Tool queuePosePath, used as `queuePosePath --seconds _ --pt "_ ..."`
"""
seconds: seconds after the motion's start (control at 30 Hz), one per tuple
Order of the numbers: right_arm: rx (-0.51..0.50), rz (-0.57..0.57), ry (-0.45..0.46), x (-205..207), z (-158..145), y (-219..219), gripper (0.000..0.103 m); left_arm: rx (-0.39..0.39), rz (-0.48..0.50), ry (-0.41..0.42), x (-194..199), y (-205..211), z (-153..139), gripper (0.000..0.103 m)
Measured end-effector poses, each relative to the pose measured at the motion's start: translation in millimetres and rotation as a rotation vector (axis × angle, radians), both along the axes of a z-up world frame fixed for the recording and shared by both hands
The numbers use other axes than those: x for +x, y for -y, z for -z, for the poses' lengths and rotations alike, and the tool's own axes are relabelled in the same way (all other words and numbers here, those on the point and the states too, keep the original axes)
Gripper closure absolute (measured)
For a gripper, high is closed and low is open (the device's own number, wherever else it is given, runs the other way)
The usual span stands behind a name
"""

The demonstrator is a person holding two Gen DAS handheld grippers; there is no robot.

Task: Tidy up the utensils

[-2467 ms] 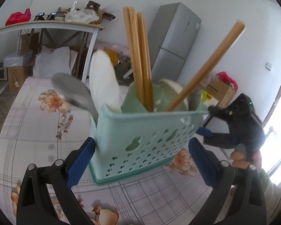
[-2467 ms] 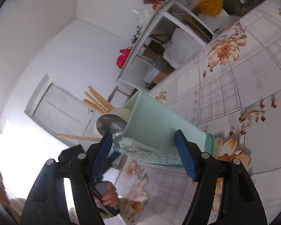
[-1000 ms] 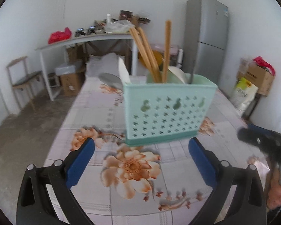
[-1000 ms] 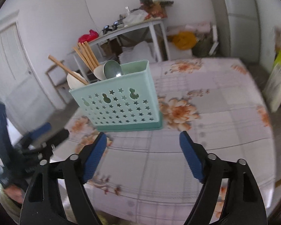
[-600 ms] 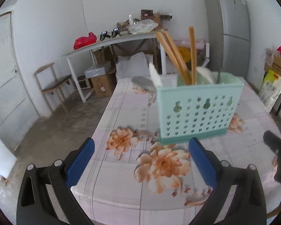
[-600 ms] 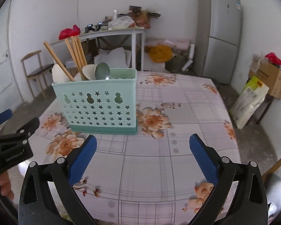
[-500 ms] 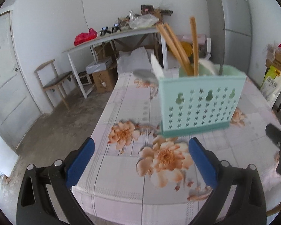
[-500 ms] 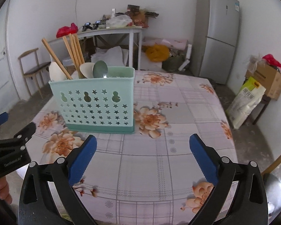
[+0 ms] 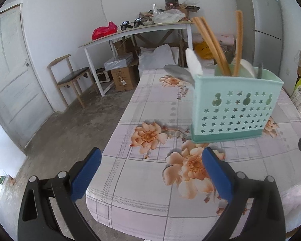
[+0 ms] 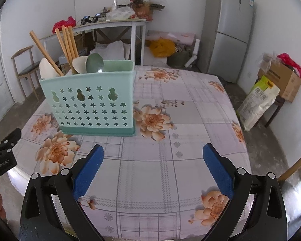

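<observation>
A mint-green utensil basket [image 9: 235, 108] [image 10: 94, 104] with star holes stands upright on the flowered tablecloth [image 9: 162, 160] [image 10: 180, 120]. Wooden chopsticks [image 9: 212, 40] [image 10: 67, 40], white spoons [image 10: 47, 68] and a metal spoon [image 9: 178, 73] [image 10: 94, 62] stick out of it. My left gripper [image 9: 150, 166] is open, near the table's left front corner, well short of the basket. My right gripper [image 10: 152, 160] is open too, over the cloth to the basket's front right. Neither holds anything. The left gripper's body [image 10: 2, 156] shows at the right wrist view's left edge.
A grey fridge [image 10: 228, 30] stands at the back right. A white side table [image 9: 136, 32] loaded with clutter and a red bag is behind, boxes under it. A wooden chair [image 9: 70, 78] and a door [image 9: 12, 72] are at left. Sacks and cartons [image 10: 271, 88] sit at right.
Both grippers pulled back from the basket, which now stands free on the table. Both views swung leftward, so the basket sits farther from each gripper.
</observation>
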State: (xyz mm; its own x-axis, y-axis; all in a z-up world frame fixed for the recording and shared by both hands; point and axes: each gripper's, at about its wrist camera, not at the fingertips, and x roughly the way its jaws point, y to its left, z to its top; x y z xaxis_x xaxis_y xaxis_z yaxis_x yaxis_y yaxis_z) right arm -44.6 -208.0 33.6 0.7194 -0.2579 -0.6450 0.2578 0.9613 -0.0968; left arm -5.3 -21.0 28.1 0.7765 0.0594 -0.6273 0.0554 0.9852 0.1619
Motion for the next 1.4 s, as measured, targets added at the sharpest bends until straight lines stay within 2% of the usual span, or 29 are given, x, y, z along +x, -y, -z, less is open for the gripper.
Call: queuePosePath --seconds 0.53,1.4 --pt "-0.017 0.01 -0.008 3.6 -1.9 -2.9 0.008 -0.018 -0.069 -0.042 3.8 -35.4 10.1 0.006" --pt "-0.006 0.016 0.001 -0.3 -5.1 -1.4 0.008 -0.05 -0.025 -0.054 -2.4 -31.3 6.9 0.006"
